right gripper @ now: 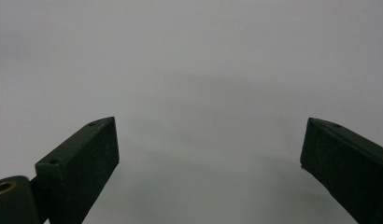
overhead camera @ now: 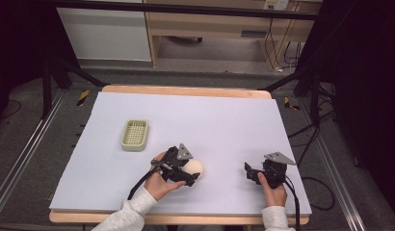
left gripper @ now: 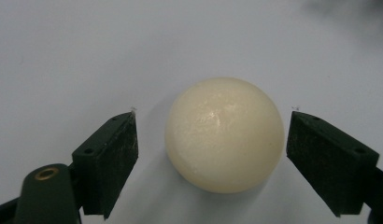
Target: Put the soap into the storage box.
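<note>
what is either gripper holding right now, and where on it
Nothing is held. The left gripper is open with the cream ball between its jaws, a gap showing on each side. The right gripper is open over bare table.

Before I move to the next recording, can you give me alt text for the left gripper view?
A cream-white ball sits on a pale surface between the open jaws of the left gripper, with a gap on each side, so it is not gripped. The black jaws rise from the bottom corners.
</note>
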A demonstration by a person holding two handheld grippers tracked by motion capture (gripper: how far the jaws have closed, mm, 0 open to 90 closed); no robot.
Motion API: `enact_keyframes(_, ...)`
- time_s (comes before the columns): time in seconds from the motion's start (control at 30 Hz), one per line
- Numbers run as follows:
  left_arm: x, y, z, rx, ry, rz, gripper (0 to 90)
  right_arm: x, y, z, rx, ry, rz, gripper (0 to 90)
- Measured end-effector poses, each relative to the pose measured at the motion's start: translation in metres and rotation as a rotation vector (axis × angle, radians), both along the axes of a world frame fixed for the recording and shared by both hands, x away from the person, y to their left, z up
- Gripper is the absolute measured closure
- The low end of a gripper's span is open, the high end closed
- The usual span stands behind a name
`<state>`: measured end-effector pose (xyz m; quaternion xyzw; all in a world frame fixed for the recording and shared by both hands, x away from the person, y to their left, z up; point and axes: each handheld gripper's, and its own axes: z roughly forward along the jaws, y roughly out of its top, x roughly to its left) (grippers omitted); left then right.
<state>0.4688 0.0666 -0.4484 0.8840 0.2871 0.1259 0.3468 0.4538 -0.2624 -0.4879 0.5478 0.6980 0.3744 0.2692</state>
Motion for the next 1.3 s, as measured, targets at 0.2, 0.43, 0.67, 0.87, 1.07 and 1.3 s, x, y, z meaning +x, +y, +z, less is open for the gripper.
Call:
enact_keyframes(0.2, 0.002, -0.006, -0.003, 0.018, 0.01, -0.01, 16.3, 0.0, 0.0, 0.0, 0.0, 0.0, 0.0, 4.8)
enact_keyframes(0.43, 0.006, -0.009, -0.007, 0.029, 0.034, -0.014, 16.4, 0.0, 0.0, 0.0, 0.003, 0.003, -0.001, 4.8)
enact_keyframes(0.67, 0.007, -0.012, -0.011, 0.052, 0.048, -0.027, 17.9, 0.0, 0.0, 0.0, -0.001, 0.002, 0.001, 4.8)
enact_keyframes(0.87, 0.008, -0.014, -0.013, 0.056, 0.061, -0.029, 18.8, 0.0, 0.0, 0.0, -0.005, 0.004, 0.002, 4.8)
enact_keyframes(1.07, 0.01, -0.016, -0.015, 0.069, 0.067, -0.029, 19.5, 0.0, 0.0, 0.0, -0.002, 0.002, 0.002, 4.8)
enact_keyframes(1.3, 0.01, -0.018, -0.016, 0.075, 0.061, -0.028, 22.1, 0.0, 0.0, 0.0, -0.004, 0.0, 0.001, 4.8)
